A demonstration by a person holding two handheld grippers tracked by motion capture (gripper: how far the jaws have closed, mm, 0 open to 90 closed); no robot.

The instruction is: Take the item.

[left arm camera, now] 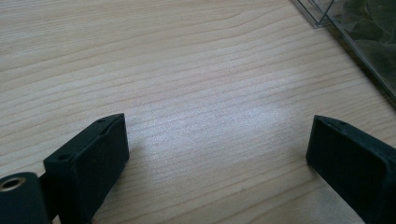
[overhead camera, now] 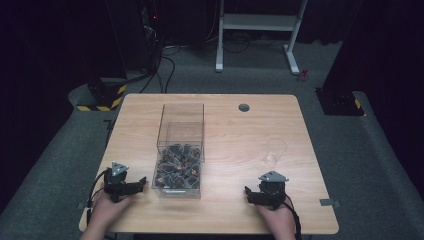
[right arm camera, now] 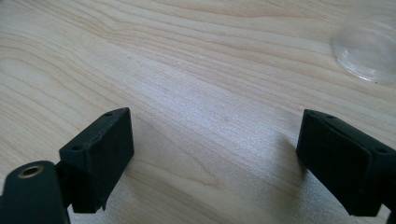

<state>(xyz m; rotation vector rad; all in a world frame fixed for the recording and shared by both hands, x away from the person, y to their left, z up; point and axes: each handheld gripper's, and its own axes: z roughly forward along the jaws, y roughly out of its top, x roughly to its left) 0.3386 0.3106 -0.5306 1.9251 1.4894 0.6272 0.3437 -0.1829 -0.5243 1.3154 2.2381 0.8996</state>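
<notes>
1. Light wooden counter (overhead camera: 225, 130) seen from the high view, on grey carpet in a dark room; white frame legs (overhead camera: 257, 30) on the floor beyond the far edge.
2. Left gripper (overhead camera: 142, 181) resting at the near left of the counter, held by the left hand (overhead camera: 107, 207); jaws pointing right toward the box, grey three-cornered plate (overhead camera: 119, 168) on top.
3. In the left gripper view, jaws spread wide apart with nothing between them — bare wood grain across the gap (left arm camera: 217, 135).
4. Right gripper (overhead camera: 249, 194) resting at the near right, held by the right hand (overhead camera: 277, 220); jaws pointing left.
5. In the right gripper view, jaws likewise wide apart over bare wood (right arm camera: 212, 135), gripping nothing.
6. Clear plastic box (overhead camera: 181, 150) standing left of centre, between the two grippers but much nearer the left one — just beside its jaw tips, not touching as far as can be told. Corner of the box at the top right of the left gripper view (left arm camera: 359, 42).
7. Near half of the box filled with small dark pieces flecked with red (overhead camera: 177, 170); too small to identify. Far half looks empty.
8. Clear round lid or dish (overhead camera: 275, 150) lying flat on the counter right of centre, beyond the right gripper and apart from it; its edge at the top right of the right gripper view (right arm camera: 369, 49).
9. Small dark round grommet (overhead camera: 244, 107) set in the counter near the far edge.
</notes>
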